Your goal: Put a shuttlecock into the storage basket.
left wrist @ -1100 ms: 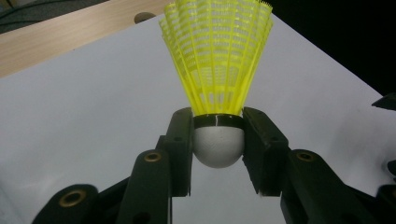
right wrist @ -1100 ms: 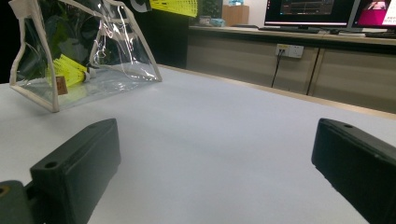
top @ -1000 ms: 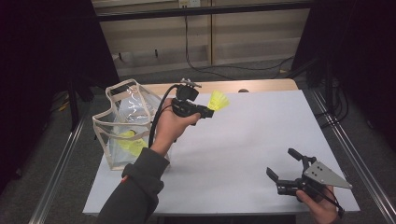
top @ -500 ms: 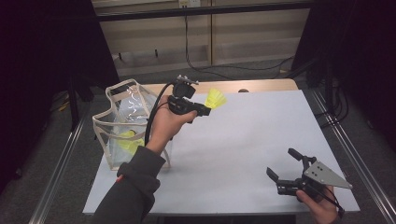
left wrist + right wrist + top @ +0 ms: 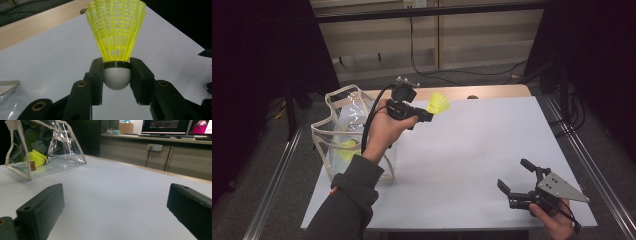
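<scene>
Left gripper [image 5: 428, 116] has its two black jaws closed partway on the white rounded cork of a yellow shuttlecock [image 5: 117, 42], one pad on each side of the dark band where cork meets skirt, so the shuttlecock is held in the air with its skirt pointing away from the gripper, above the white table [image 5: 472, 165]. That grip looks well chosen: the cork is the one firm, solid part, while the flared plastic mesh skirt is thin and springy and would likely bend or crack if squeezed. The whole thing is judged very light, so little force is needed, though the smooth round cork could slip or swivel between flat pads if the hold loosens. Beside and behind this gripper, on the hand's outer side, stands a clear bag [image 5: 343, 131] with pale trim, soft-walled and open at the top. Right gripper [image 5: 518, 189] rests far off near the table's near edge, its jaws spread wide with nothing between them.

Count: two grippers, one bag, one shuttlecock in the jaws, and at least one more yellow shuttlecock inside the bag [image 5: 37, 158]; whether others lie behind it cannot be told
</scene>
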`<state>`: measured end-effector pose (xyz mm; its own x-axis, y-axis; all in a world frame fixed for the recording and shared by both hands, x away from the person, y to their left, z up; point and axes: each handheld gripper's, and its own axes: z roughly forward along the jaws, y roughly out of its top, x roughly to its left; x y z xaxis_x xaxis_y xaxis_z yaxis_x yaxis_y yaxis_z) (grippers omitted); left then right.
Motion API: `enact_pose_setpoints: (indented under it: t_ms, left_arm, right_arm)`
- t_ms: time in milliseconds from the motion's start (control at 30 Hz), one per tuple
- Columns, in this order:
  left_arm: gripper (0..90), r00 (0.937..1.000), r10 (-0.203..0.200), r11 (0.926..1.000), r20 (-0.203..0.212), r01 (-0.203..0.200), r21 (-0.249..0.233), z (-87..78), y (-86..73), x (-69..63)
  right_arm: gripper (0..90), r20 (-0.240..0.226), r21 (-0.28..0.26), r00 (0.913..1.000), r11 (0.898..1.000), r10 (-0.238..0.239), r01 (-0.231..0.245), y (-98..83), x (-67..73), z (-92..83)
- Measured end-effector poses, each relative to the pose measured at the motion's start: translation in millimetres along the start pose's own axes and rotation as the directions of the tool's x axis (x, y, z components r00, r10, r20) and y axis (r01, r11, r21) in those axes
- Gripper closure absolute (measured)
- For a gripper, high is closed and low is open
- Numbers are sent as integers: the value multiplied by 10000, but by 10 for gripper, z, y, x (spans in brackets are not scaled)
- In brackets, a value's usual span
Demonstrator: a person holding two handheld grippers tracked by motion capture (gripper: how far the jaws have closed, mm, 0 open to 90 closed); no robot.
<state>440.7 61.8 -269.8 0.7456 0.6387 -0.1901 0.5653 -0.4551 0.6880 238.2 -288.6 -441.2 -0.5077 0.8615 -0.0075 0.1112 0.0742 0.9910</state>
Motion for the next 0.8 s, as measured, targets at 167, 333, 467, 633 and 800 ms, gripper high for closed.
enact_pose_setpoints:
  t_ms: [167,333,467,633,800]
  left_arm:
    - [650,10000,-71,9999,-10,71,-79,-54,11,21]
    - [649,9999,-120,9999,-35,120,-106,-106,15,46]
    - [649,9998,-144,9999,-114,143,-89,-147,18,68]
    - [649,9996,-200,9998,-195,198,-104,-197,24,81]
    - [650,9994,-224,9997,-270,221,-110,-243,29,107]
  right_arm:
    - [11,-11,-12,10000,10000,6,-6,0,1,1]
    - [11,11,5,10000,10000,-10,10,0,-1,0]
    - [11,11,-5,10000,10000,7,-7,0,0,0]
    - [11,11,-2,10000,10000,7,-7,0,0,1]
    - [11,7,-4,10000,10000,7,-7,0,0,0]
